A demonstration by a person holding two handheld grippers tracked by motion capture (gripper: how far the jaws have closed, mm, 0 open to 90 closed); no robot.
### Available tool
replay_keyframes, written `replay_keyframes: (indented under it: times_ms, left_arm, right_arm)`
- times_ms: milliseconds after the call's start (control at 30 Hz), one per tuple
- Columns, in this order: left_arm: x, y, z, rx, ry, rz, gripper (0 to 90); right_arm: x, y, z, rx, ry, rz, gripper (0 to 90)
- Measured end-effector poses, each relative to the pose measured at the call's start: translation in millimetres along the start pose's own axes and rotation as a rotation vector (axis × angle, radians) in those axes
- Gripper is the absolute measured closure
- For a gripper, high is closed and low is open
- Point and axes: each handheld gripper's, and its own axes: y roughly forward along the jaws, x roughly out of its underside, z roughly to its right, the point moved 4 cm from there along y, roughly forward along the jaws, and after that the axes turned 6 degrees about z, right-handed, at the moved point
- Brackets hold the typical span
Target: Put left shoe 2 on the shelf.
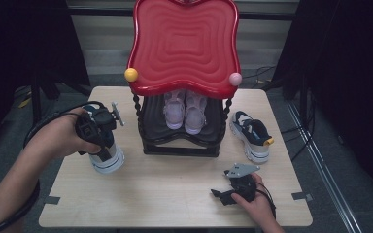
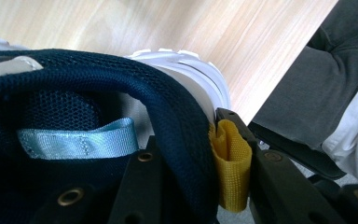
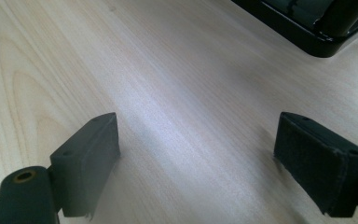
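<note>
The left gripper [image 1: 98, 130] is clamping the navy heel collar of a sneaker [image 1: 107, 158], one jaw inside, one against its yellow pull tab [image 2: 230, 165], at nine o'clock on the table [image 1: 175, 194]. The right gripper [image 1: 233, 189], jaws spread wide and empty, is resting at five o'clock. A second sneaker [image 1: 251, 135] is lying at three o'clock of the black shoe rack [image 1: 182, 145].

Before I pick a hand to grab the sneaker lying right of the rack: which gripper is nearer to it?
Right. The right gripper rests on the table just in front of that sneaker; the left gripper is across the rack, holding the other shoe.
</note>
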Motion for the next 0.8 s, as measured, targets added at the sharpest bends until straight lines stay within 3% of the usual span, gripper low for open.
replay_keyframes:
  times_ms: [433, 600, 667, 800]
  left_arm:
    - [-5.3, -40.1, 2.9, -0.027, 0.029, 0.006, 72.1]
    - [-8.7, -54.2, 6.4, -0.026, 0.022, 0.022, 72.1]
    - [-10.4, -62.1, 6.5, -0.034, 0.025, 0.034, 72.1]
    - [-14.7, -78.3, 8.6, -0.071, 0.044, 0.006, 72.2]
  right_arm:
    - [0.0, -0.3, 0.1, -0.001, -0.001, -0.002, 13.5]
    - [0.0, -0.2, 0.1, 0.0, -0.001, -0.002, 13.5]
    - [0.0, -0.2, 0.1, 0.0, 0.0, -0.002, 13.4]
    - [0.2, -0.4, 0.0, -0.001, -0.002, -0.005, 13.4]
